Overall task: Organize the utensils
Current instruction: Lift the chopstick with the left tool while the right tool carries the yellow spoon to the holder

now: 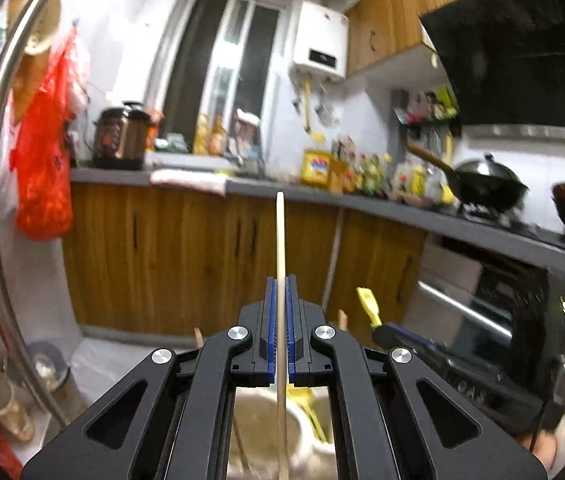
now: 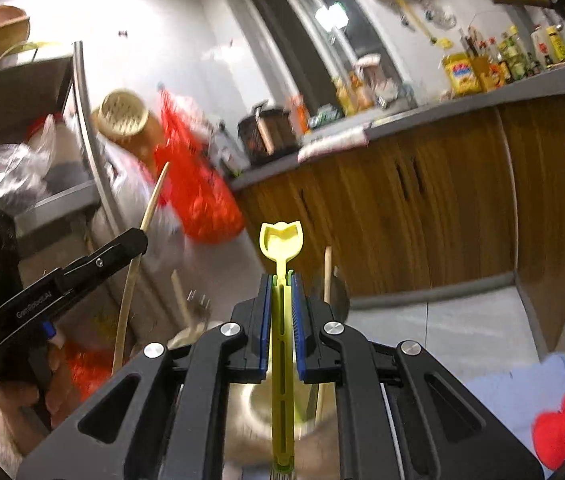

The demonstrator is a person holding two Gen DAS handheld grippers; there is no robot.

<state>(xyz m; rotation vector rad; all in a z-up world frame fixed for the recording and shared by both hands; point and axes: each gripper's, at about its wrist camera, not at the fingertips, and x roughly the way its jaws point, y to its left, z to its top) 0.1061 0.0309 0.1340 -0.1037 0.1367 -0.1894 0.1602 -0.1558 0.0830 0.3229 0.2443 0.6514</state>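
Blurred kitchen, chopstick lower end cut off

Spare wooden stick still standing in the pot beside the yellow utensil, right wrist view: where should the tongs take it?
Grip the wooden stick on its bare upper shaft, coming down from above with the pads either side. It stands near upright, its lower end hidden in the pot. Both tongs are full now: right tongs on the yellow utensil.

— We see a grey countertop over wooden cabinets, right?
— Yes, and we see a dark window, white walls, a pale tiled floor.
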